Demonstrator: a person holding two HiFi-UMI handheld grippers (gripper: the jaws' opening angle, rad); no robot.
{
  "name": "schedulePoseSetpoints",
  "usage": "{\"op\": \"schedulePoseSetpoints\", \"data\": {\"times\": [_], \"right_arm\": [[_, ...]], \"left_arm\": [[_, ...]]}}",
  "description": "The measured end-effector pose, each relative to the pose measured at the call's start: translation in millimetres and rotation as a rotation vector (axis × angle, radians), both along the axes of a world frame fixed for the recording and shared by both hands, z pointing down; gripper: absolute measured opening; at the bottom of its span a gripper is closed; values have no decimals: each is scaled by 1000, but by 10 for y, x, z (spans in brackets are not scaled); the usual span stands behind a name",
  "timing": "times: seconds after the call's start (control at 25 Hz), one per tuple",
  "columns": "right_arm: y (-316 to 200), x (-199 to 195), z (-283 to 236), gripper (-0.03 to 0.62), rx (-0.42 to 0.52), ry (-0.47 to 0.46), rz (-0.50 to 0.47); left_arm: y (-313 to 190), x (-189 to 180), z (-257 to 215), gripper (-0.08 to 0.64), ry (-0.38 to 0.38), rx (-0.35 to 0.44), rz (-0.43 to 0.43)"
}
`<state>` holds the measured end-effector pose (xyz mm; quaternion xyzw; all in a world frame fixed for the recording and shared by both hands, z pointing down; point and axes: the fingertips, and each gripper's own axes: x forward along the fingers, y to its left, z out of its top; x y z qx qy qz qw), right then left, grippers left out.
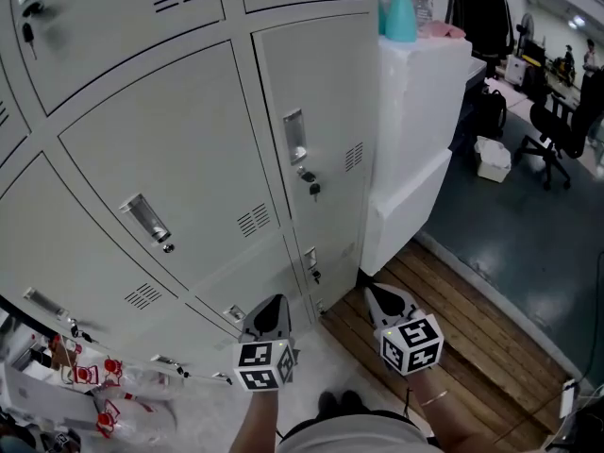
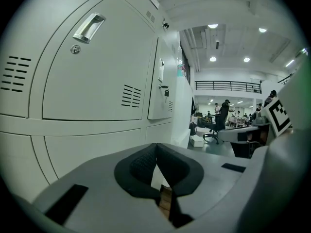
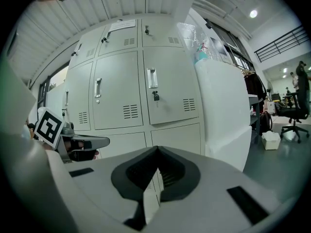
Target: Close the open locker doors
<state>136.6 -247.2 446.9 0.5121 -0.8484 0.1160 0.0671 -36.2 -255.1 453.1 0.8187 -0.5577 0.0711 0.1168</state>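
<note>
The lockers are smooth, matt painted metal; their handles are glossy metal. At 5 o'clock, floor planks: wood.

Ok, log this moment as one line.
left gripper shut, empty | right gripper shut, empty | both facing lockers, no contact

Head view: the locker bank runs off the top and left edges, so I cannot tell how many doors it has. Its bottom row is partly hidden behind my left gripper. In the lower left corner are clear bags with red-and-white packets, cut by the edge. Their print is unreadable, and I cannot tell whether they lie in a locker or on the floor. The teal spray bottle is cropped at the top.

Left gripper view: the people in the far hall are too small to describe.

Right gripper view: there is a paper label on a top door, its print too small to read.
</note>
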Motion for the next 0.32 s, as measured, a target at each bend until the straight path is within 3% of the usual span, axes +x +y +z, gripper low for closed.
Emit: {"op": "schedulePoseSetpoints", "data": {"times": [0.32], "right_arm": [[-29, -1, 56, -2, -18, -7, -2]], "left_arm": [[-43, 30, -18, 20, -5, 2, 8]]}}
